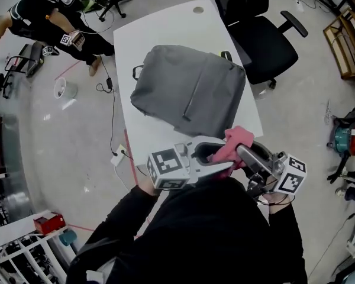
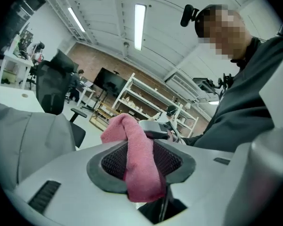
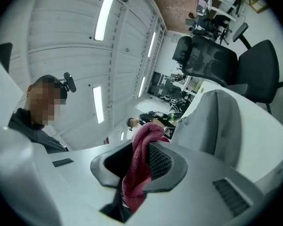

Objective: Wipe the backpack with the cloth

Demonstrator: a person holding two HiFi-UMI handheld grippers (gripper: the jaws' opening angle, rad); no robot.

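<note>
Head view: right gripper (image 1: 242,154) jaws pinch the pink towelling cloth (image 1: 236,139), left gripper (image 1: 228,165) jaws slack around it; next, lower it onto the grey fabric backpack (image 1: 189,90).

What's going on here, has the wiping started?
Not yet. A person holds a pink cloth up between both handheld grippers, just short of the backpack. The right gripper is closed on the cloth. The cloth also runs between the left gripper's jaws, but whether they pinch it is unclear. The grey backpack lies flat on the white table, untouched.
</note>
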